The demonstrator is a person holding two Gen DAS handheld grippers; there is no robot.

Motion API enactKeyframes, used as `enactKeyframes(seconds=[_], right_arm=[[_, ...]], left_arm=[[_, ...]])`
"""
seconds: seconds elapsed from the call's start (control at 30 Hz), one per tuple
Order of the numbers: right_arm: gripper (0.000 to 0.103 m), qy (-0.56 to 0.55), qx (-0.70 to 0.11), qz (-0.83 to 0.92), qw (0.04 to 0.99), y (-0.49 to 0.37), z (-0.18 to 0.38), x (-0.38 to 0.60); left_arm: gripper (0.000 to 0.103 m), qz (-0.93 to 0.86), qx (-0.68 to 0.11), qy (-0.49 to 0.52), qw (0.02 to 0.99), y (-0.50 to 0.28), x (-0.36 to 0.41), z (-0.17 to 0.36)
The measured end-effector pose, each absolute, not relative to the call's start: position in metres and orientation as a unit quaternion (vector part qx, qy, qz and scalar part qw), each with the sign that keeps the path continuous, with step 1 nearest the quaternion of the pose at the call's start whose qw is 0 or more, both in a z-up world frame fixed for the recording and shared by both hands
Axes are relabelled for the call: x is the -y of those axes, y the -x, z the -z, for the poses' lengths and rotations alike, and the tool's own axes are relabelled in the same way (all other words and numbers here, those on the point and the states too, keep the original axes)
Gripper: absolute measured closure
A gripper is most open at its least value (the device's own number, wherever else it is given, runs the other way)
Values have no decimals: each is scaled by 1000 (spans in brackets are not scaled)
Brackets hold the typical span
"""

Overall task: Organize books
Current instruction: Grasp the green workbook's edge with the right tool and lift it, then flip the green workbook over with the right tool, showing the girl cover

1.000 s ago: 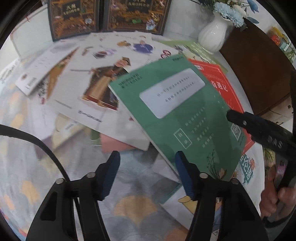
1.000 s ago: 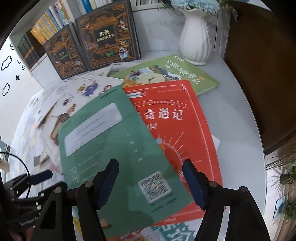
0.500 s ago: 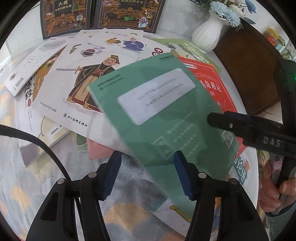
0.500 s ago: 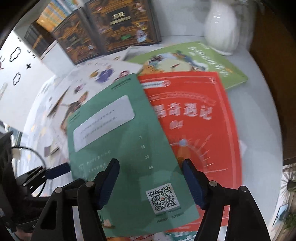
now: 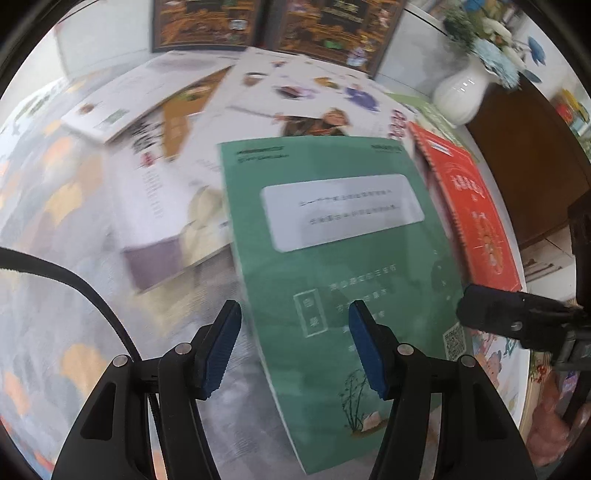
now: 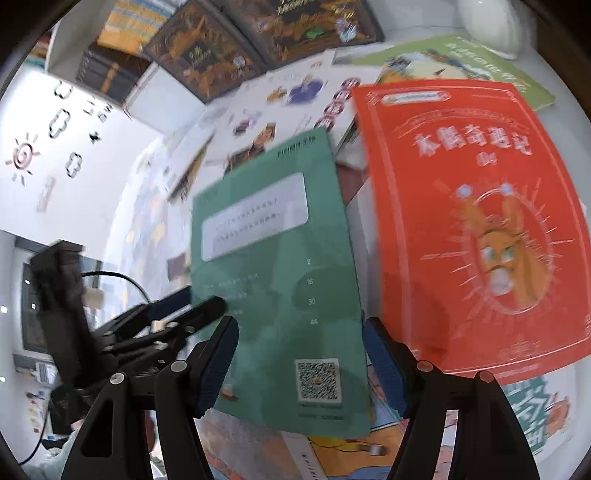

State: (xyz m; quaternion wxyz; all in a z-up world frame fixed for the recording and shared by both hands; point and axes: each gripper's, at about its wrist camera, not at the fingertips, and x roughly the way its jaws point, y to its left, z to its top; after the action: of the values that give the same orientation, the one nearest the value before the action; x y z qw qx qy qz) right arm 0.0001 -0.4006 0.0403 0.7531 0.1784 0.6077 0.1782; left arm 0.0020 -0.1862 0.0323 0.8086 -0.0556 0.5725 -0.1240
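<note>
The green book (image 5: 332,258) has a plain mid-green cover with a pale grey label panel, faint white lettering, a small bamboo sprig low down and a black-and-white square code; the red book (image 6: 472,229) is orange-red with white characters and an orange cartoon figure ringed by white rays; the two dark books (image 5: 273,22) carry gold ornament on near-black, though blur hides the detail; the vase (image 5: 461,96) is white; the gripper pads (image 5: 221,350) are blue.

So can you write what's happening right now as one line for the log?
task: organize books | left claw: open, over green book | right claw: open, over green book | red book: beside it
</note>
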Motion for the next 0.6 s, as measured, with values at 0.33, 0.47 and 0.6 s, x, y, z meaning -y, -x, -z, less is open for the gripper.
enactKeyframes(seconds=[0.33, 0.47, 0.6], right_arm=[[33, -177, -603, -196, 753, -5, -49, 369], [33, -180, -591, -224, 754, 3, -77, 347], [30, -159, -562, -259, 769, 9, -116, 298]], left_arm=[[46, 155, -597, 94, 782, 24, 159, -21], [46, 157, -597, 109, 779, 33, 131, -27], [46, 124, -576, 122, 798, 41, 75, -47]])
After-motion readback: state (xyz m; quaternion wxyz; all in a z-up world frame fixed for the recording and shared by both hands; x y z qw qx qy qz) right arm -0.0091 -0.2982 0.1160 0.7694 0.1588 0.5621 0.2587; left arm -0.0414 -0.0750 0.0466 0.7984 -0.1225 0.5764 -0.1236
